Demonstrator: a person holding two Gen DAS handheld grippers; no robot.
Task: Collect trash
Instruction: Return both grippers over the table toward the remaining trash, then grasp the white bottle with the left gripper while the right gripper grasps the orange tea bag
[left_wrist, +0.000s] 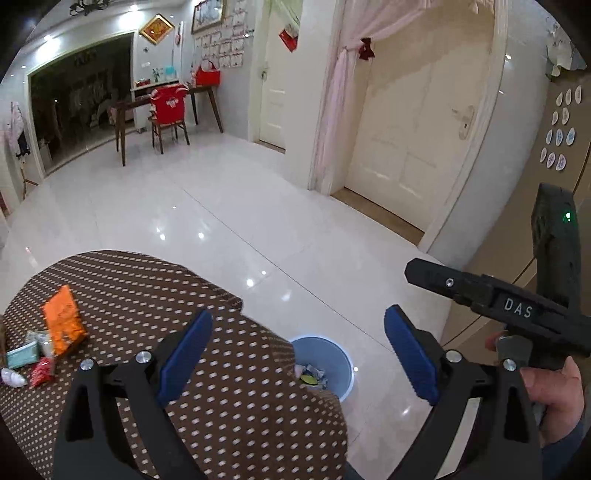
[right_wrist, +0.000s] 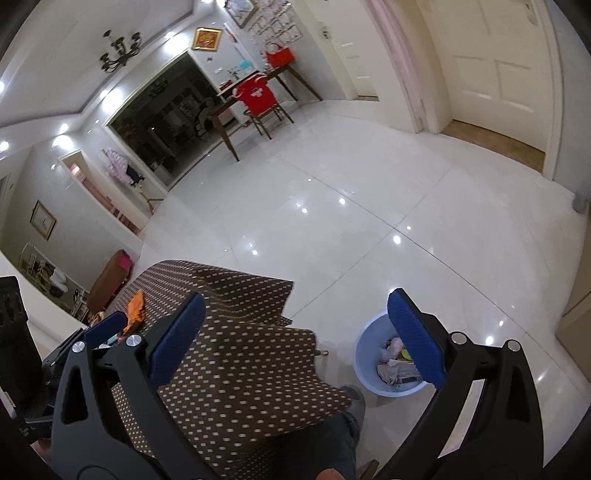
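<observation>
Blue-padded fingers of the left gripper (left_wrist: 298, 356) stand wide apart at the bottom of the left wrist view, nothing between them; the right gripper (right_wrist: 295, 341) is spread the same way and empty in its own view. Between the left pads sits a light blue bin (left_wrist: 334, 363) on the glossy white floor (left_wrist: 221, 221), already holding crumpled scraps. At lower left, on the brown dotted tablecloth (left_wrist: 229, 398), an orange packet (left_wrist: 63, 320) lies beside a cluster of small wrappers (left_wrist: 29, 363). A hand (left_wrist: 557, 398) grips the other tool at the right edge.
</observation>
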